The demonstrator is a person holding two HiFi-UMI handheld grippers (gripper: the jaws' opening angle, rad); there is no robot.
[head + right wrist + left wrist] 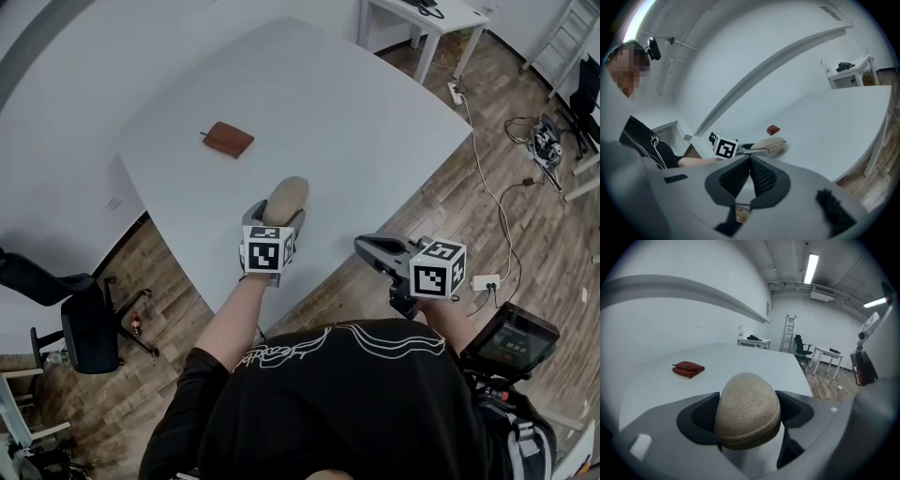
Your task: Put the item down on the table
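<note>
Head view: my left gripper (278, 214) holds a tan oval case (286, 195) over the near edge of the bench (375, 112). The case's long axis runs out along the jaws toward a reddish-brown pouch (230, 140) well beyond.

Left gripper view: the jaws stand wide, pressed on the case's (747, 408) two sides. The bench lies ahead and below, so I judge the move is straight down.

Right gripper view: the right gripper (749, 176) has its jaws together with nothing in them, and it sits off the bench edge.

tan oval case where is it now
In the head view, left of centre, the tan oval case sits between the fingers of the left gripper at the white table's near edge; the brown pouch lies farther out.
</note>
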